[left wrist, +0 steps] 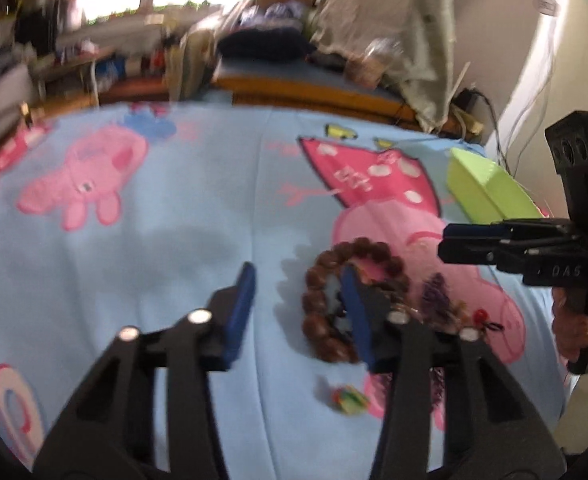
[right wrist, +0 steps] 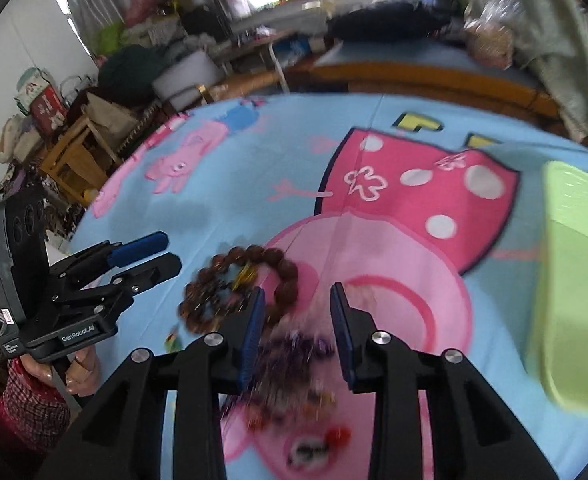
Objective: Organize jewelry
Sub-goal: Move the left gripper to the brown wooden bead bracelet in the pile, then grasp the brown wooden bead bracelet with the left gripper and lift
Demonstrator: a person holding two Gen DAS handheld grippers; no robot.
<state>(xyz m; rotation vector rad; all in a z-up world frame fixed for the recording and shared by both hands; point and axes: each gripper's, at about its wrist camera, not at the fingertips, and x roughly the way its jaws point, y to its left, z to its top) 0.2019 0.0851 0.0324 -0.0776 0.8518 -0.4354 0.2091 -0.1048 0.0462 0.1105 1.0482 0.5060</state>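
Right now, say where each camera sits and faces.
Left wrist: on the left gripper, looking down over its jaws at the brown bead bracelet; right gripper and right hand at right.
Right wrist: on the right gripper, looking down at purple beads; left gripper and left hand at left.
Both see the bracelet, green box, cartoon sheet.

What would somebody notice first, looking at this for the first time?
The bright blue cartoon pig bedsheet fills both views. On it near the middle lies a chunky brown bead bracelet, with a tangle of purple jewelry just right of it. A lime-green box sits at the sheet's right edge.
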